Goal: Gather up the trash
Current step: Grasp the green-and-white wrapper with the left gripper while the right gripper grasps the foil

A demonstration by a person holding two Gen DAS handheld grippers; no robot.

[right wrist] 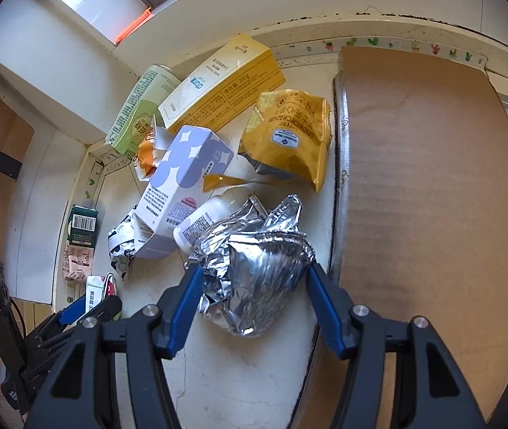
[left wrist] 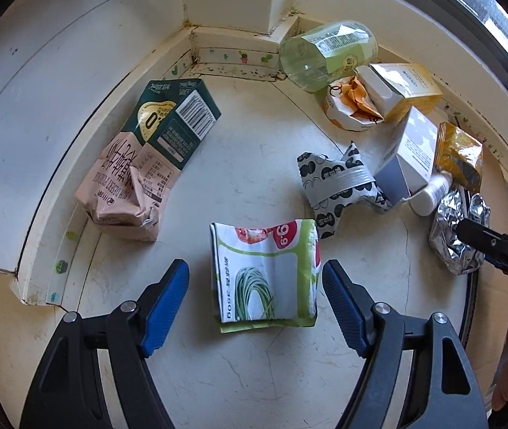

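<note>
Trash lies scattered on a white stone sill. A folded white-and-green printed packet (left wrist: pixel 264 275) lies flat between the fingers of my left gripper (left wrist: pixel 255 268), which is open; its left pad stands clear of the packet and its right pad is right at the packet's edge. My right gripper (right wrist: pixel 254 273) has a crumpled ball of silver foil (right wrist: pixel 254 268) filling the gap between its blue pads, both of which touch it. In the left wrist view the foil (left wrist: pixel 447 239) sits at the far right with a black finger of the right gripper against it.
A crushed pink-and-green carton (left wrist: pixel 139 171), a spotted wrapper (left wrist: pixel 339 189), a clear bottle (left wrist: pixel 325 53), a yellow box (right wrist: pixel 225 82), a yellow snack bag (right wrist: pixel 289 139), a lilac carton (right wrist: pixel 182 186) and a small white bottle (right wrist: pixel 200 225) lie around. Brown cardboard (right wrist: pixel 432 196) borders the foil on the right.
</note>
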